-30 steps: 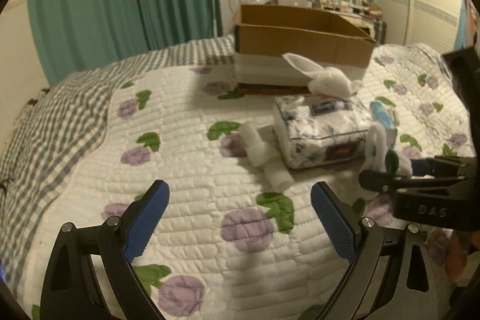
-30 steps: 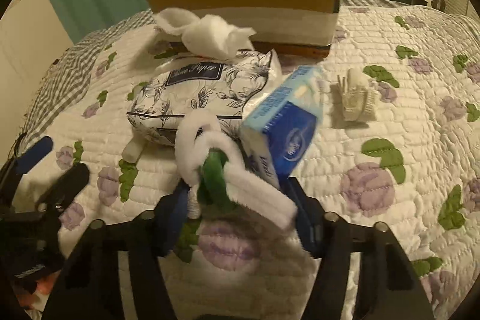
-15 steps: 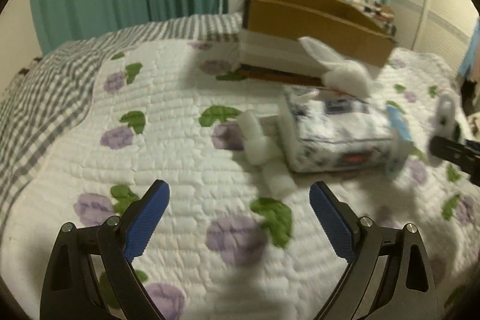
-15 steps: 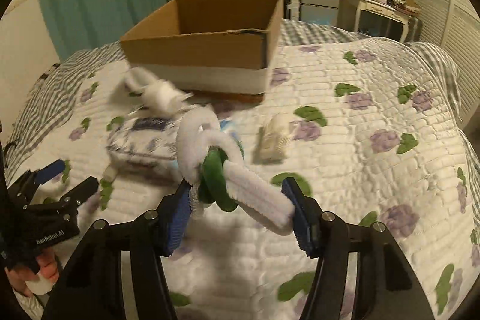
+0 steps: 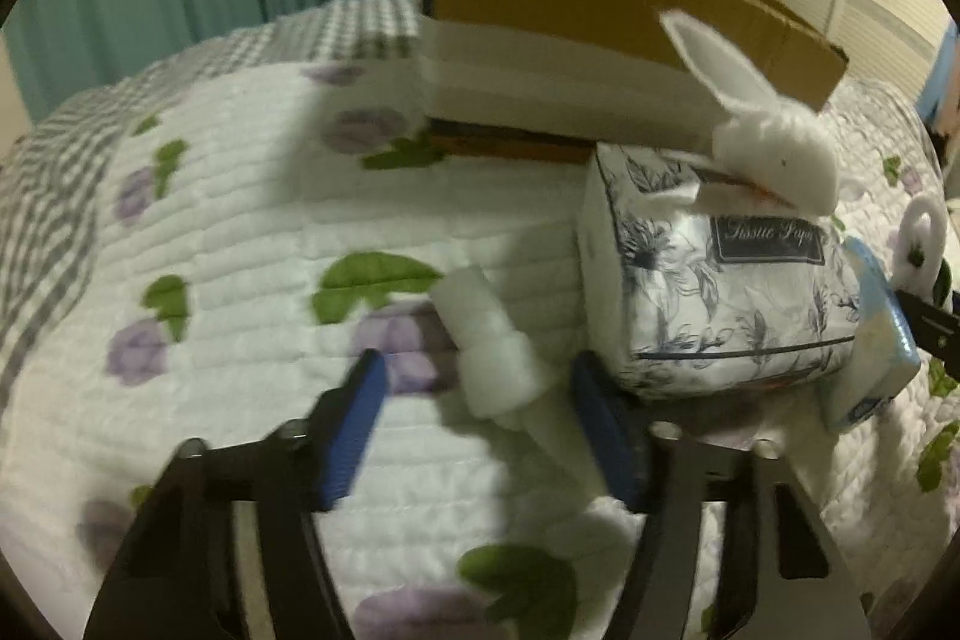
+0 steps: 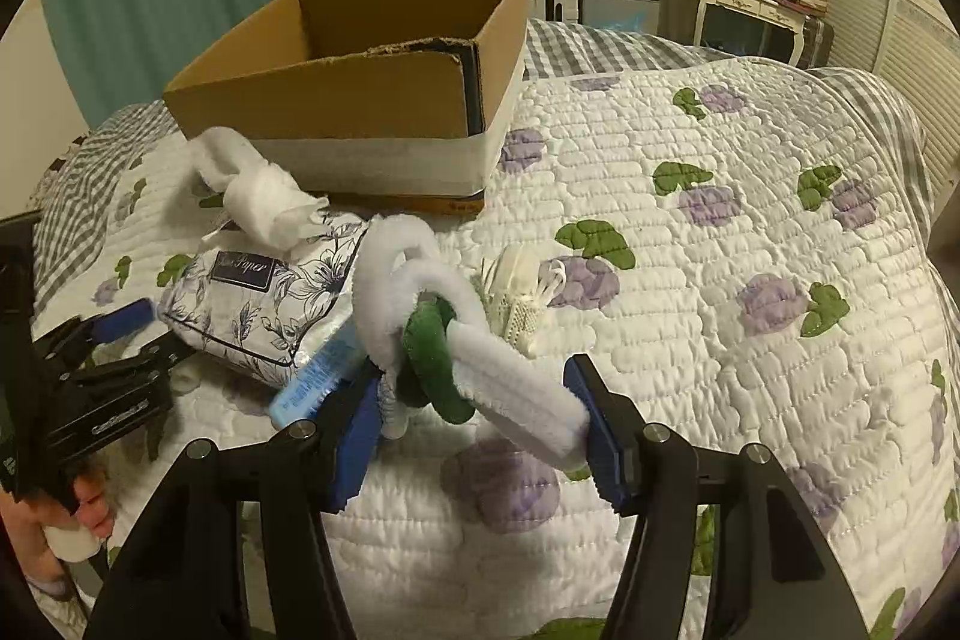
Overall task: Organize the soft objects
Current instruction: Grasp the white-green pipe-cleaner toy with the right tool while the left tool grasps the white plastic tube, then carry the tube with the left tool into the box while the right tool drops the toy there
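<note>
Closer now: tissue pack [image 5: 714,280], perhaps obstructing.

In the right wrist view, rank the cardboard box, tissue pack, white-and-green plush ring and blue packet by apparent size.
1. cardboard box
2. tissue pack
3. white-and-green plush ring, though it is nearest the camera, so its rank against the pack is unsure
4. blue packet, partly hidden

Bed covered by white quilted spread printed with purple flowers and green leaves [image 6: 690,280], open brown cardboard box [image 6: 372,100] set at far side, floral-printed tissue pack [image 6: 264,304] just before it, small blue packet [image 6: 312,382] touching pack, white knitted bundle [image 6: 516,298] nearby, white fluffy roll [image 5: 492,352] laid beside pack.
</note>
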Motion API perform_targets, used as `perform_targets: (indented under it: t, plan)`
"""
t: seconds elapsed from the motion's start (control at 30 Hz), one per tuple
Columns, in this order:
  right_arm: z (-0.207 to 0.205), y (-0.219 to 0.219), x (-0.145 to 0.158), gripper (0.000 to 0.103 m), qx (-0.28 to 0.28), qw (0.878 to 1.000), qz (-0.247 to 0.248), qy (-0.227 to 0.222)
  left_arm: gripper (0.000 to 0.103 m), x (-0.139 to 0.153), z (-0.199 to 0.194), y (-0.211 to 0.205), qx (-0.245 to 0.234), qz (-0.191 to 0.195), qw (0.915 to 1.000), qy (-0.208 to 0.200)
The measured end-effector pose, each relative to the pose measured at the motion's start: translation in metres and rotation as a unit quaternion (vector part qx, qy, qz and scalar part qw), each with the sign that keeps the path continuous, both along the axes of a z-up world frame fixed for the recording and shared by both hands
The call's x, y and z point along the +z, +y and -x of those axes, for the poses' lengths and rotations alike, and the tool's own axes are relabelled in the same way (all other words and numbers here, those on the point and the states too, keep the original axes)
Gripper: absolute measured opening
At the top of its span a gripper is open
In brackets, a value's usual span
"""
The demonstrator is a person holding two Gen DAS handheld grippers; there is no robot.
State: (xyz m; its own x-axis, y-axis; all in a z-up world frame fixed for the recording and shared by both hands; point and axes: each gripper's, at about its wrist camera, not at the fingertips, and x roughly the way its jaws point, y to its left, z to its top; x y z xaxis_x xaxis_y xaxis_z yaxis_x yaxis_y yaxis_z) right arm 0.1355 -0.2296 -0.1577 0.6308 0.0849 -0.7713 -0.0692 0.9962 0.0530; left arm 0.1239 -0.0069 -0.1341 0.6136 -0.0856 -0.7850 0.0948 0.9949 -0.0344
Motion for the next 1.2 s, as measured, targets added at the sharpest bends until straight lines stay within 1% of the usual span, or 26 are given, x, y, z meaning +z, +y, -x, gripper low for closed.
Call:
perform_targets:
  t: [0.07, 0.13, 0.17, 0.27, 0.43, 0.53, 0.6, 0.67, 0.77, 0.9, 1.0, 1.1, 1.2]
  plan:
    - [0.001, 0.001, 0.000, 0.059, 0.000, 1.000, 0.001, -0.001, 0.038, -0.004, -0.001, -0.003, -0.015, 0.007, 0.9999, 0.005]
    - [0.004, 0.000, 0.001, 0.059, 0.000, 1.000, 0.002, -0.004, 0.033, -0.003, 0.003, -0.008, -0.030, 0.007, 0.9995, 0.004]
    - [0.005, 0.001, 0.002, 0.059, 0.000, 1.000, 0.003, -0.006, 0.032, -0.002, 0.007, -0.010, -0.036, 0.005, 0.9993, 0.002]
    - [0.009, 0.001, 0.006, 0.059, 0.003, 1.000, 0.003, -0.013, 0.031, 0.004, 0.018, -0.013, -0.032, -0.006, 0.9995, -0.002]
    - [0.023, 0.001, 0.018, 0.059, 0.005, 1.000, 0.005, -0.030, 0.031, 0.020, 0.042, -0.008, -0.020, -0.004, 0.9997, -0.014]
    - [0.035, 0.001, 0.027, 0.059, 0.010, 0.999, -0.001, -0.041, 0.031, 0.038, 0.061, -0.006, -0.024, 0.006, 0.9993, -0.027]
    - [0.043, 0.002, 0.036, 0.059, 0.014, 0.999, -0.004, -0.050, 0.031, 0.054, 0.074, -0.009, -0.028, -0.001, 0.9987, -0.043]
    - [0.051, 0.004, 0.045, 0.059, 0.020, 0.998, -0.006, -0.060, 0.031, 0.069, 0.080, -0.011, -0.030, -0.003, 0.9979, -0.057]
    - [0.062, 0.005, 0.062, 0.059, 0.028, 0.997, -0.009, -0.077, 0.031, 0.092, 0.090, -0.014, -0.035, 0.005, 0.9964, -0.076]
    - [0.071, 0.007, 0.085, 0.059, 0.038, 0.994, -0.010, -0.098, 0.031, 0.122, 0.098, -0.020, -0.044, 0.012, 0.9935, -0.104]
    - [0.072, 0.007, 0.105, 0.059, 0.051, 0.992, -0.015, -0.114, 0.031, 0.143, 0.098, -0.026, -0.052, 0.010, 0.9909, -0.124]
    - [0.067, 0.010, 0.125, 0.059, 0.065, 0.989, -0.010, -0.131, 0.031, 0.162, 0.093, -0.031, -0.054, 0.005, 0.9880, -0.144]
    - [0.058, 0.012, 0.142, 0.059, 0.076, 0.986, -0.010, -0.146, 0.031, 0.176, 0.083, -0.037, -0.063, 0.004, 0.9854, -0.158]
